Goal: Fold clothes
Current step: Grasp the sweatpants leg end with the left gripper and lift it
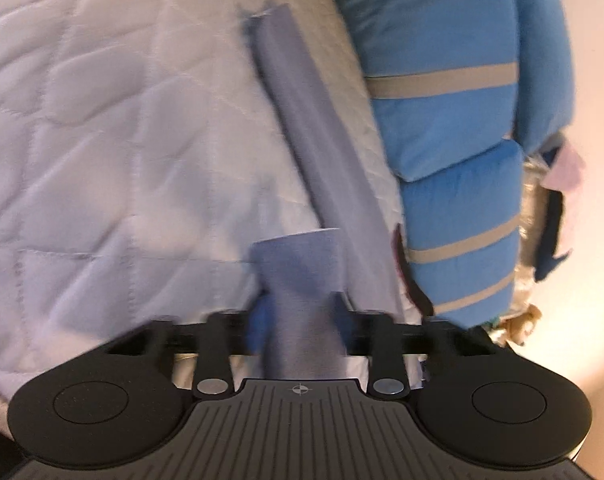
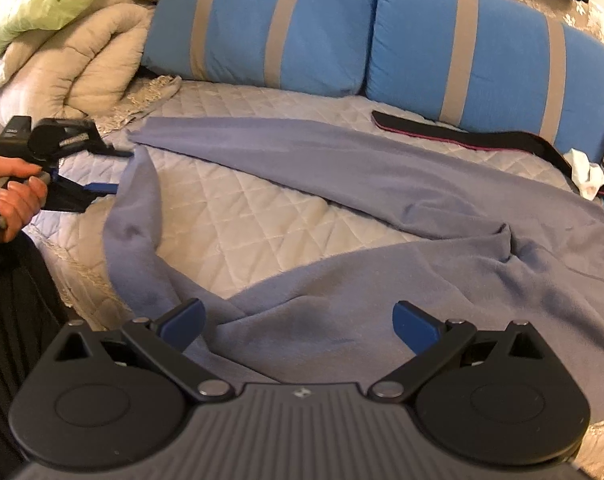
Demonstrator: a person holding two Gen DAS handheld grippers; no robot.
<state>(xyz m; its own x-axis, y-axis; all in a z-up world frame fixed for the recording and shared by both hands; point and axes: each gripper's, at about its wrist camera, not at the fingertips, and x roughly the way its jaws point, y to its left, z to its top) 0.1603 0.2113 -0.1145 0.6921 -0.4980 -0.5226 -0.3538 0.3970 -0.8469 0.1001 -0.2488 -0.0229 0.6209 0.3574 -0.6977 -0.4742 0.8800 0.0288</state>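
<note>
Two blue cushions (image 2: pixel 382 36) with grey stripes line the quilted bed (image 2: pixel 238 216); a black strap (image 2: pixel 462 136) lies just beside them.

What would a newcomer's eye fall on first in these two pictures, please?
Probably the grey-blue cloth sprawled in a loose loop over the quilted white bedspread. Behind it, two blue pillows with beige stripes line the far side. The left gripper has its jaws shut on a bunch of the cloth; the right gripper hovers open above it.
</note>
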